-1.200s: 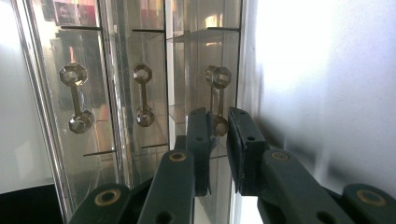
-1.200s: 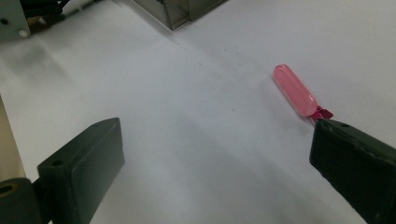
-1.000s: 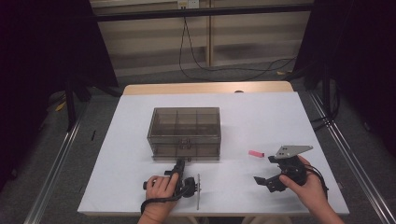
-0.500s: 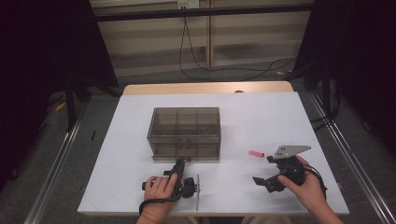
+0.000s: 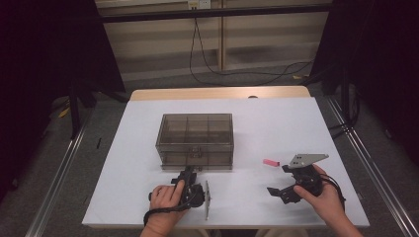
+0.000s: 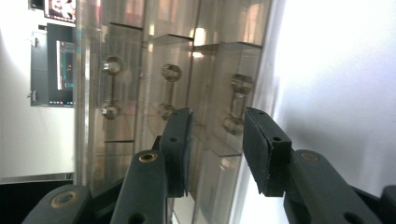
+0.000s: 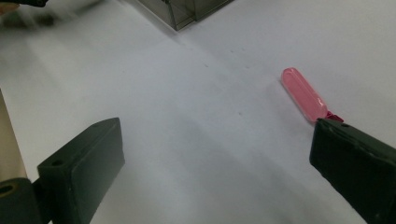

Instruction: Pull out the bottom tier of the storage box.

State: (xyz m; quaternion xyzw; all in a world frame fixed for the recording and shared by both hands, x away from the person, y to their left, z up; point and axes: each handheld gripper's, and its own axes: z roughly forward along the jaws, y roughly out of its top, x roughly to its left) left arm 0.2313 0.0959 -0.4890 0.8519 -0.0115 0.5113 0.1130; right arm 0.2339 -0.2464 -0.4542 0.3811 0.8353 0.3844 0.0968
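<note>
- Change noted: against the earlier high-view pictures, almost nothing is altered. The left gripper (image 5: 189, 174) is found at the same spot in front of the drawer box (image 5: 195, 140); the right gripper (image 5: 283, 185) is shifted only slightly, and the pink piece (image 5: 271, 162) is unmoved on the table (image 5: 138, 148).
- Meaning for the work, as judged: no grasp has yet been made. The approach to a drawer handle appears finished or paused, and the pull is not yet begun.
- Left gripper, state: jaws parted by a moderate gap, nothing held between them. In the left gripper view the gripper (image 6: 217, 144) is aimed at the clear front of the box, with the camera rolled so that the drawer fronts run sideways.
- Drawer handle (image 6: 236, 104): a clear bar handle is seen just beyond the gap between the jaws, close to the right-hand jaw tip; whether it is touched cannot be told. Two further handles (image 6: 167, 92) lie to the left of it.
- Right gripper, state: jaws spread wide, empty, held low over the table in the right gripper view (image 7: 215, 163).
- Pink piece (image 7: 304, 94): a small translucent oblong lying flat, its near end just at the tip of one jaw, outside the gap; well apart from the box.
</note>
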